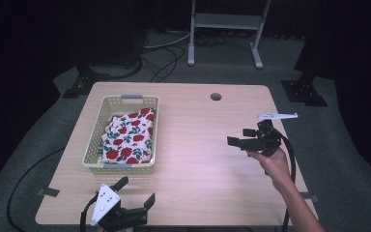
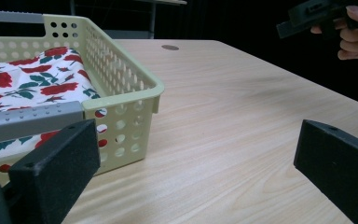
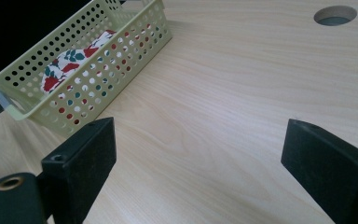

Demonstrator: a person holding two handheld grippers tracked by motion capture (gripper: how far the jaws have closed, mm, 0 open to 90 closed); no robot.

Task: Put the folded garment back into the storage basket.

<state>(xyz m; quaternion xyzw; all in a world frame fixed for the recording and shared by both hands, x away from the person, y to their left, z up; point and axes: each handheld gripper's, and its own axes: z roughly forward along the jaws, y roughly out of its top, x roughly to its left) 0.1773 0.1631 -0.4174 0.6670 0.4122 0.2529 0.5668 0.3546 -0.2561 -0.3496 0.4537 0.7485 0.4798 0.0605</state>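
Floral cloth (image 1: 127,136) in basket (image 1: 92,145), beyond left claw (image 1: 136,192); both claws apart, empty

We find no readable text, label, brand, number or sign anywhere here. The cloth (image 1: 127,137) in the basket (image 1: 92,145) carries a pattern of red roses with green leaves on white, not lettering, and the wooden table (image 1: 198,159) bears no markings we can read.

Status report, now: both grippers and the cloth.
Left gripper open, near basket. Right gripper open, mid-table. Floral cloth folded in basket. Nothing in between.
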